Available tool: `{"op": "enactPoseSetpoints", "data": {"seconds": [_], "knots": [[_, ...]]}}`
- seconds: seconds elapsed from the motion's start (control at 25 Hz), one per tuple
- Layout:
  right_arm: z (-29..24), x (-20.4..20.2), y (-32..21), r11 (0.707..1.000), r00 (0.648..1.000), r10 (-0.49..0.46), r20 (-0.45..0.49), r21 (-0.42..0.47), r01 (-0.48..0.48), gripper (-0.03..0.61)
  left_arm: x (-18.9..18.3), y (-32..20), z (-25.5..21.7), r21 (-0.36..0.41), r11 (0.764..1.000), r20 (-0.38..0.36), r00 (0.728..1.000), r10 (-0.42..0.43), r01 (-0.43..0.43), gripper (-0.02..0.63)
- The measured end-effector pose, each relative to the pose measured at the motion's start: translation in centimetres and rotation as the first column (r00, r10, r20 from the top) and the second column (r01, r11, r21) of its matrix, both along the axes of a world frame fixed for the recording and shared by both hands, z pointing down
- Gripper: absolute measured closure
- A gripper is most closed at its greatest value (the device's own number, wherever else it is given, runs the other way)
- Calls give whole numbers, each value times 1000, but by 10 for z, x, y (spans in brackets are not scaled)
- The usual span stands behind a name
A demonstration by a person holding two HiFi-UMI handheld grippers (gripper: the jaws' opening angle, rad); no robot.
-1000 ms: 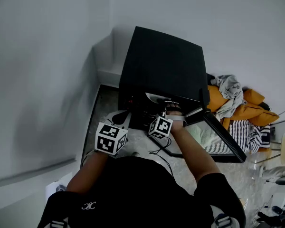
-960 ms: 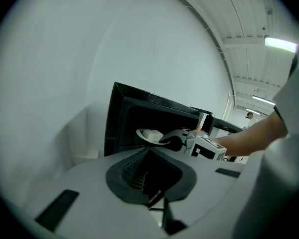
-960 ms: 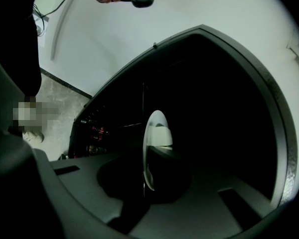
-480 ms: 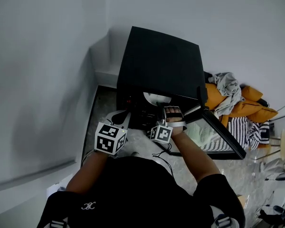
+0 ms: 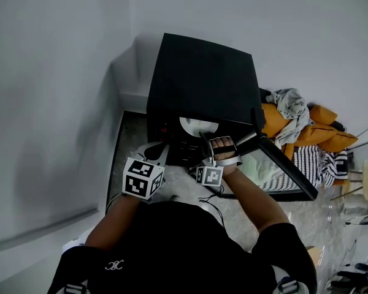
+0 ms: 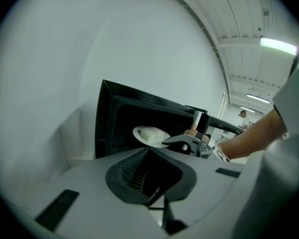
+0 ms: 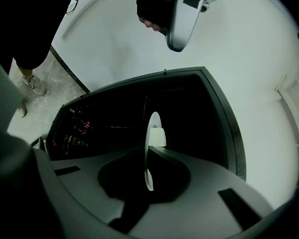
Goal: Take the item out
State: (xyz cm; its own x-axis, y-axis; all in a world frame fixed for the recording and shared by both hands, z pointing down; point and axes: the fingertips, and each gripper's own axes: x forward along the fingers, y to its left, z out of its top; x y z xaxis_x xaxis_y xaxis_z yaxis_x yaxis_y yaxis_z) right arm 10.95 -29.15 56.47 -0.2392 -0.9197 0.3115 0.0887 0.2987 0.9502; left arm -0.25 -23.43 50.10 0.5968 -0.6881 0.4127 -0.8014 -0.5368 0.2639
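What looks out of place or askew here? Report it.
Nothing stands out. The right gripper clamps the white plate by its rim at the open oven's mouth; the white block sits on it, unspilled.

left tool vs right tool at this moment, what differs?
The right tool is clamped on the rim of the white plate; the left tool is shut on nothing. The right tool is at the open black oven's mouth; the left tool sits back, lower left of it. Both point toward the oven.
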Motion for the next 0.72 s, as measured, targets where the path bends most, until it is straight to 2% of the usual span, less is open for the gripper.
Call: {"op": "enactPoseSetpoints", "data": {"seconds": [0.16, 0.32, 0.56, 0.72], "knots": [[-1, -3, 10, 1000, 1000, -19, 6, 10, 19, 558, 0, 0, -1, 2, 1000, 0, 1000, 1, -1, 614], [-47, -24, 25, 998, 997, -64, 36, 13, 63, 558, 1, 0, 0, 1, 1000, 0, 1000, 6, -6, 614], [-65, -30, 40, 996, 994, -87, 63, 34, 85, 558, 0, 1, -2, 0, 1000, -3, 1000, 8, -8, 614], [-35, -15, 48, 994, 993, -99, 63, 54, 96, 558, -1, 2, 0, -4, 1000, -1, 1000, 10, -10, 614]]}}
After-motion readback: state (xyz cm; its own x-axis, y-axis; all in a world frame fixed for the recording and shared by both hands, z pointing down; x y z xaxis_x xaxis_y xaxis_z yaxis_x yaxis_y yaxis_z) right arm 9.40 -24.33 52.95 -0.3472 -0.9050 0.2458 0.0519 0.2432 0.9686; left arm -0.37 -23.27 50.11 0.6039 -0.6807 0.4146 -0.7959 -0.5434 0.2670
